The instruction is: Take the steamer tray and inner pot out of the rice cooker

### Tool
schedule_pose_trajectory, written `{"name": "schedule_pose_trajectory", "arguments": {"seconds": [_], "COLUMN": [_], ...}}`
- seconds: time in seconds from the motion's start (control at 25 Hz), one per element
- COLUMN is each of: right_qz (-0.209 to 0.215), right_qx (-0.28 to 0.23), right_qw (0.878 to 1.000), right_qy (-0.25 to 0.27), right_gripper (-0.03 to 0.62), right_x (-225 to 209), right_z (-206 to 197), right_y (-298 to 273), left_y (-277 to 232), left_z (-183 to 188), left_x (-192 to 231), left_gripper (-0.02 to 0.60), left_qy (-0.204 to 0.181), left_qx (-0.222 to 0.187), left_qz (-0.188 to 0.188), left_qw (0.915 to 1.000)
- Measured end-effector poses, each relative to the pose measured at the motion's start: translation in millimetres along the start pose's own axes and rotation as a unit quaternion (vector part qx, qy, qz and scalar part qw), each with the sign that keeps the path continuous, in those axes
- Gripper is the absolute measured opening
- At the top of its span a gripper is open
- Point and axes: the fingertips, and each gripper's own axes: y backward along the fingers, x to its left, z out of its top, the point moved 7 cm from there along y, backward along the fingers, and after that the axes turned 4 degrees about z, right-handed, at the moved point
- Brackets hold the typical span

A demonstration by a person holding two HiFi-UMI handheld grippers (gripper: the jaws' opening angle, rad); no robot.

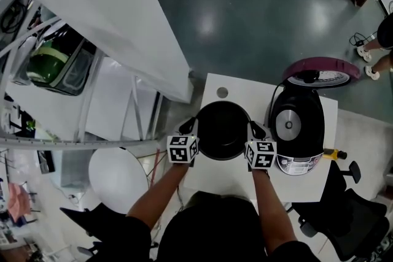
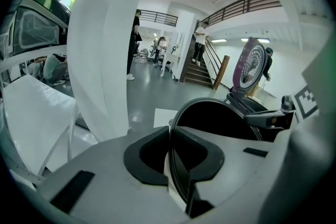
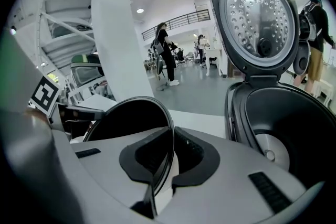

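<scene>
**Pot clamped by its rim on both sides, beside the cooker**

- Your left gripper [image 1: 191,126] is almost closed, with its pads pinching the pot [image 1: 222,131] rim on the left side. In the left gripper view the thin rim runs edge-on through the narrow gap in that gripper [image 2: 169,155], with a pad on each face.
- Your right gripper [image 1: 255,131] is the same: a narrow gap, closed on the opposite rim. The right gripper view shows the rim pinched in it [image 3: 170,157].
- The pot sits between your two grippers, above the white table [image 1: 288,187]. I can't tell whether its base touches the table or hangs just clear. The gripper bodies hide everything below the rim in both gripper views.
- The pot inside [image 2: 220,118] is plain black, and in the other view [image 3: 126,118] too. Contents can't be made out.
- The cooker [image 1: 298,126] stands just right of your right gripper, apart from the pot, with its lid [image 1: 322,70] up. The right gripper view shows the cooker cavity [image 3: 278,128] open with the heater plate at the bottom, and the lid [image 3: 257,13] with its dimpled inner face. The frame edge cuts off the cavity's right side.
- From the left gripper, only the lid [image 2: 252,63] and a sliver of the cooker body show past the pot.
- A small grey disc [image 1: 222,92] lies on the table beyond the pot. It's too small to identify.
- A yellow-black object [image 1: 333,154] lies right of the cooker. It's partly hidden and unclear.
- Your head blocks the near table edge.
</scene>
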Motion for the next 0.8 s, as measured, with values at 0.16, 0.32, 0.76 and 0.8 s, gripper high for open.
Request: {"name": "schedule_pose_trajectory", "arguments": {"seconds": [0.16, 0.32, 0.76, 0.8], "right_qz": [0.006, 0.004, -0.002, -0.001], "right_qx": [0.006, 0.014, 0.020, 0.018], "right_qw": [1.000, 1.000, 1.000, 1.000], "right_qy": [-0.007, -0.008, 0.003, 0.006], "right_gripper": [0.021, 0.021, 0.023, 0.023], "right_x": [-0.2, -1.7, -8.9, -8.5], "right_z": [-4.2, -7.2, -14.5, -14.4], "right_y": [-6.8, -13.0, -26.9, -27.5], "left_y": [-10.5, -16.1, -26.5, -26.8], "left_z": [-4.2, -4.3, -7.3, -7.3], "left_x": [4.4, 6.3, 8.4, 8.3], "left_gripper": [0.028, 0.028, 0.028, 0.028], "left_qy": [-0.001, -0.002, 0.013, 0.015], "left_qx": [0.015, 0.020, 0.019, 0.016], "left_qz": [0.010, 0.012, 0.004, 0.002], "left_qw": [0.9998, 0.9997, 0.9997, 0.9998]}}
